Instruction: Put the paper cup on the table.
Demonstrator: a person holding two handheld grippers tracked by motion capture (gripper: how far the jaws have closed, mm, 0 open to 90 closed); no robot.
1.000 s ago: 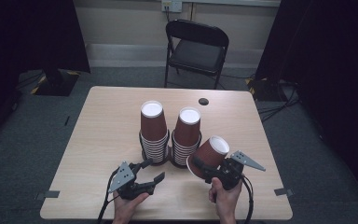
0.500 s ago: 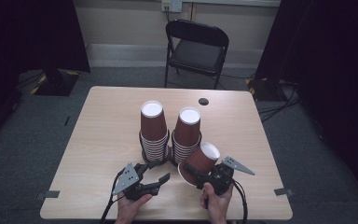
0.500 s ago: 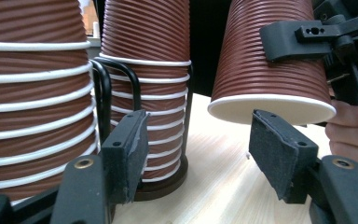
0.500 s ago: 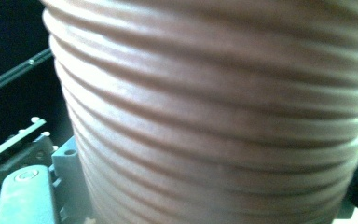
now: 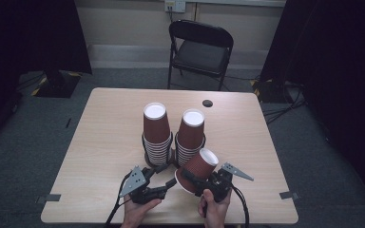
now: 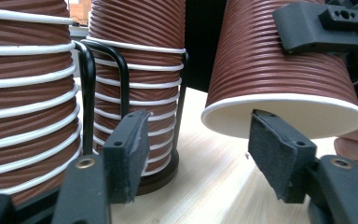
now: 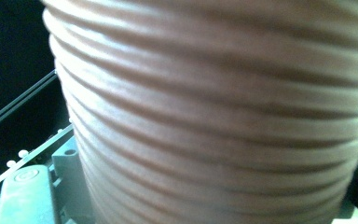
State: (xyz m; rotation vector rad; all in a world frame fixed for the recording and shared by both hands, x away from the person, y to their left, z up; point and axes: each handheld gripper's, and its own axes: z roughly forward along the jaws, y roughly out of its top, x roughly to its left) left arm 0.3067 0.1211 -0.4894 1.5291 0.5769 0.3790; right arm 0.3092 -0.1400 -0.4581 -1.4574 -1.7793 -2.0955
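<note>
- High view: a ribbed brown paper cup [image 5: 197, 169] is seen held tilted over the near part of the worktop [image 5: 100, 142], its closed white base pointing up and away and its open mouth low, towards the person.
- The cup is clamped by the right tongs [image 5: 190, 176]; in the left gripper view one black jaw of these tongs is seen pressed against the outside of the ribbed wall.
- In the left gripper view the cup's white rolled rim [image 6: 284, 114] is shown just above the wood, and its pale inside is visible.
- The right gripper view is taken up by the blurred ribbed wall of the cup [image 7: 214, 116].
- Just behind the cup, two stacks of like cups [image 5: 157, 135] are set base-up in a black wire holder [image 6: 121, 79], side by side near the middle of the worktop.
- The left tongs [image 5: 168, 183] are held level, just left of the cup's mouth, pointing at it.
- The jaws of the left tongs stand apart and have just been closing; the near edge of the rim is seen at their right jaw, nothing being gripped.
- Both tongs are gripped by hands coming in from the near edge, the right hand [image 5: 214, 209] below the cup.
</note>
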